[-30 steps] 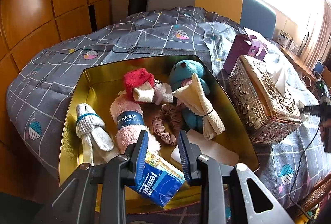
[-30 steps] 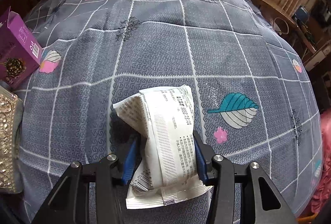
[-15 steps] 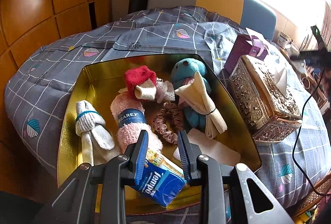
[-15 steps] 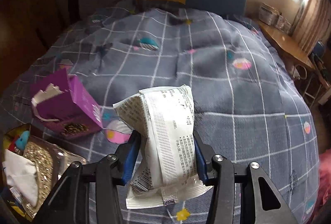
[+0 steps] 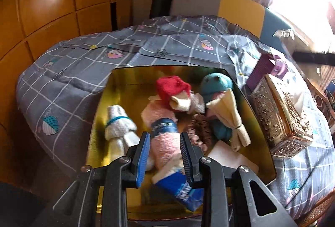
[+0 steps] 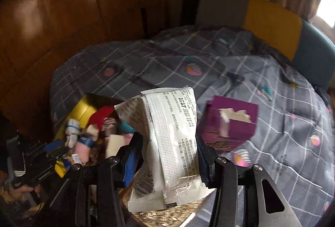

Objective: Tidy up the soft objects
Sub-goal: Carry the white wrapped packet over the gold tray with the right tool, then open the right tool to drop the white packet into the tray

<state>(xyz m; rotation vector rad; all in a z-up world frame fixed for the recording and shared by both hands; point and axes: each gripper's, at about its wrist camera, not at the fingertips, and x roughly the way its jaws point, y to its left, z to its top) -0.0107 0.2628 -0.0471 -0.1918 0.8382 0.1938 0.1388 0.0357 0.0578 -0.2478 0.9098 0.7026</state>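
A gold tin (image 5: 100, 113) on the bed holds soft things: a white sock bundle (image 5: 117, 124), a pink fluffy roll (image 5: 163, 139), a red sock (image 5: 171, 86), a teal plush (image 5: 217, 84), a cream cloth (image 5: 230, 109) and a scrunchie (image 5: 199, 128). A blue tissue pack (image 5: 182, 189) lies in the tin's near end, below my left gripper (image 5: 165, 155), which is open above it. My right gripper (image 6: 169, 155) is shut on a white tissue packet (image 6: 173, 139) and holds it in the air right of the tin (image 6: 83, 109).
An ornate metal tissue box (image 5: 278, 122) stands right of the tin, with a purple carton (image 6: 230, 122) behind it. The grey checked bedspread (image 6: 272, 153) lies all around. Wooden wall panels stand at the left, a headboard at the back.
My left gripper has let go of the blue tissue pack, which now lies in the tin. My right gripper has swung left with the white packet, from over the bedspread toward the tin.
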